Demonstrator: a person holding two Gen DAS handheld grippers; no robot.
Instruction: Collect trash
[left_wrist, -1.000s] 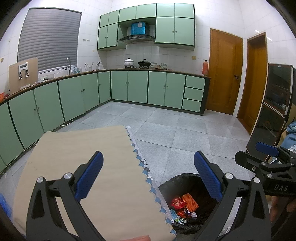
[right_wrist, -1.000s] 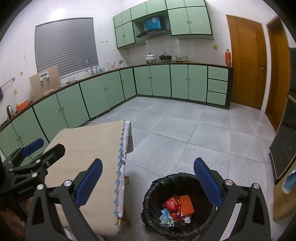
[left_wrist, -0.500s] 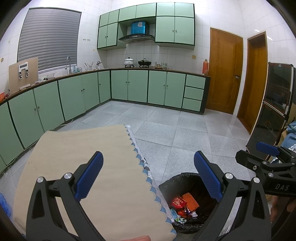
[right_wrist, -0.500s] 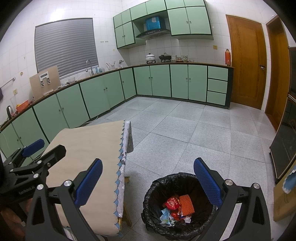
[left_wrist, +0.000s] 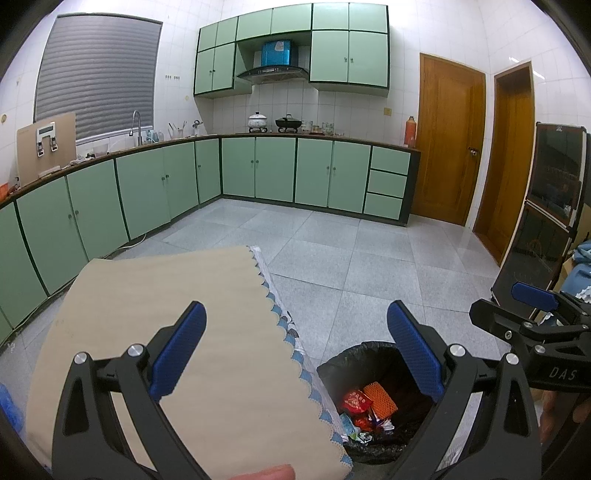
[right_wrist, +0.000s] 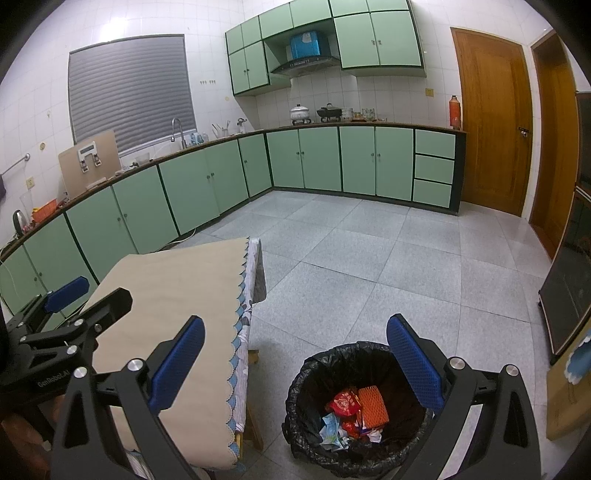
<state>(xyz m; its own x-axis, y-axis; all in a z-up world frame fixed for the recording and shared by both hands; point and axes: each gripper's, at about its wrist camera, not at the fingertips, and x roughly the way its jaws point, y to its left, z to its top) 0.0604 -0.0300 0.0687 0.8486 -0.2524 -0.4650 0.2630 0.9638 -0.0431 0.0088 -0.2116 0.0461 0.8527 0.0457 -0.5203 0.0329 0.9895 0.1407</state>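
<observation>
A black-lined trash bin (right_wrist: 314, 373) stands on the floor beside the table; it also shows in the left wrist view (left_wrist: 343, 363). Inside lie a red wrapper (right_wrist: 343, 402), an orange mesh sleeve (right_wrist: 373, 406) and crumpled scraps. My left gripper (left_wrist: 295, 354) is open and empty, held over the table's right edge. My right gripper (right_wrist: 295, 358) is open and empty, held above the bin's near left side. Each gripper shows in the other's view: the right one (left_wrist: 532, 295), the left one (right_wrist: 70, 291).
A table with a beige cloth (left_wrist: 147, 314) with a blue scalloped edge fills the left. Green cabinets (right_wrist: 332, 162) line the far walls across a grey tiled floor (right_wrist: 388, 258). Wooden doors (right_wrist: 491, 122) and a dark cabinet (left_wrist: 554, 192) stand at the right.
</observation>
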